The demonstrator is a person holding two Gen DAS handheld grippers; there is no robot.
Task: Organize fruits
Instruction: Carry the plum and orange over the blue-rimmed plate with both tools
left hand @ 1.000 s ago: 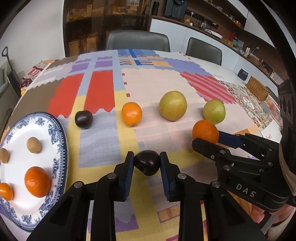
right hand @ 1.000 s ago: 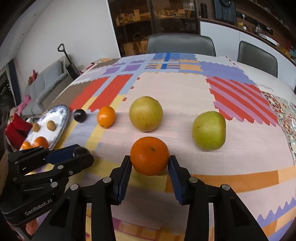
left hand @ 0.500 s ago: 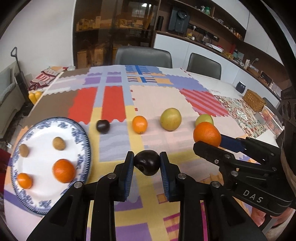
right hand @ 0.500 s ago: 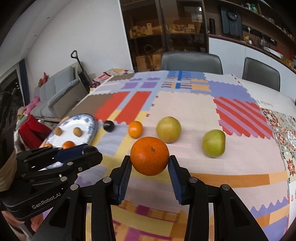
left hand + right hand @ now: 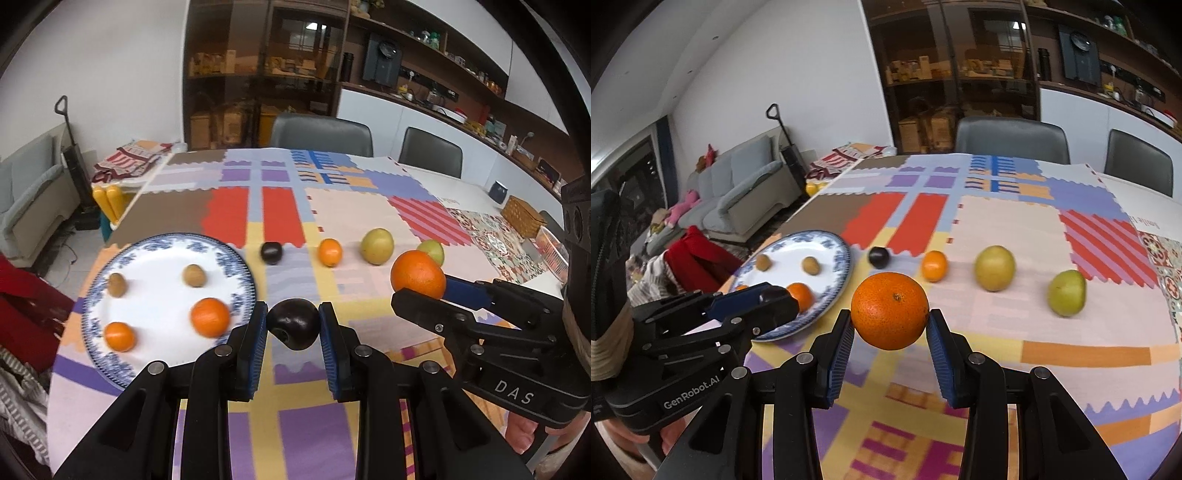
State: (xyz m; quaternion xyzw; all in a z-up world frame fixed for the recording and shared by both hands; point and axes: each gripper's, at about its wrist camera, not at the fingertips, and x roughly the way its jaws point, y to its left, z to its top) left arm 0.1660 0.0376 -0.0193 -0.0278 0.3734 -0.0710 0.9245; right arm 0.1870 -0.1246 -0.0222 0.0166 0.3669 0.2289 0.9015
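Nearest to us, the left gripper (image 5: 293,325) stays clamped on a dark plum (image 5: 293,324), and the right gripper (image 5: 890,325) stays clamped on a large orange (image 5: 890,311). What has changed over the last second is height and reach — both fruits have come clear off the patchwork tablecloth (image 5: 997,221), which now sits visibly lower under them, and more of the room shows behind. The grips themselves look unchanged.

Just beyond, to the left, more of the blue-rimmed plate (image 5: 236,258) has come into view; it carries two oranges (image 5: 209,316) on its near side and two kiwis (image 5: 194,275) on its far side. We judge that both lifts have succeeded and the carry toward the plate is the step in hand.

Further out, a row is left on the cloth — a second plum (image 5: 271,252), a small orange (image 5: 330,252), a yellow-green pear (image 5: 994,268) and a greener pear (image 5: 1066,293) — so plenty remains to sort.
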